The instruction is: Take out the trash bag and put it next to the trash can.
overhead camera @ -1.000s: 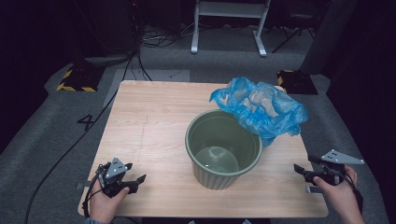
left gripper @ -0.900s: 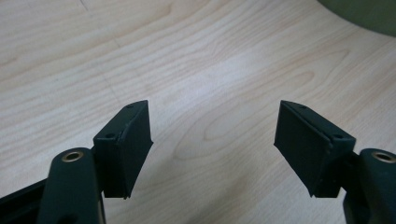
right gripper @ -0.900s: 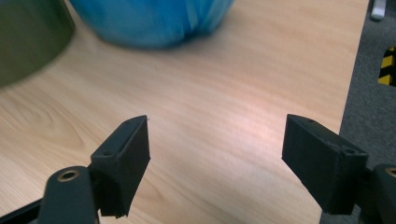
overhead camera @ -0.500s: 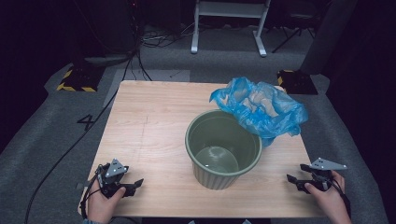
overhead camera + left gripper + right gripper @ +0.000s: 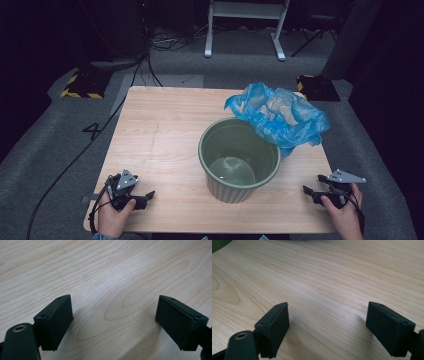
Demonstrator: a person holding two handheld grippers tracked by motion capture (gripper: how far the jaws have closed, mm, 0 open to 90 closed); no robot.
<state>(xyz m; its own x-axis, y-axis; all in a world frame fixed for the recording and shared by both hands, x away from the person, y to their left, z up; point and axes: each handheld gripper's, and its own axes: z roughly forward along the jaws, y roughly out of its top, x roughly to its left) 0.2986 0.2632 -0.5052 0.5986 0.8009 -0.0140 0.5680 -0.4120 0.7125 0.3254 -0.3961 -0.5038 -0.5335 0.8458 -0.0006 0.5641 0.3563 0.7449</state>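
The pale, wood-grained worktop (image 5: 165,130) carried a round, ribbed green plastic bin (image 5: 239,159) near its middle, crinkled blue plastic bag (image 5: 280,117) touching its far rim. Left gripper (image 5: 142,197) and right gripper (image 5: 311,191) rested at the near corners, black blocky jaws just opened wide, nothing between.

The blue plastic bag (image 5: 280,117) hides the green bin's (image 5: 239,160) far rim and its own contents.
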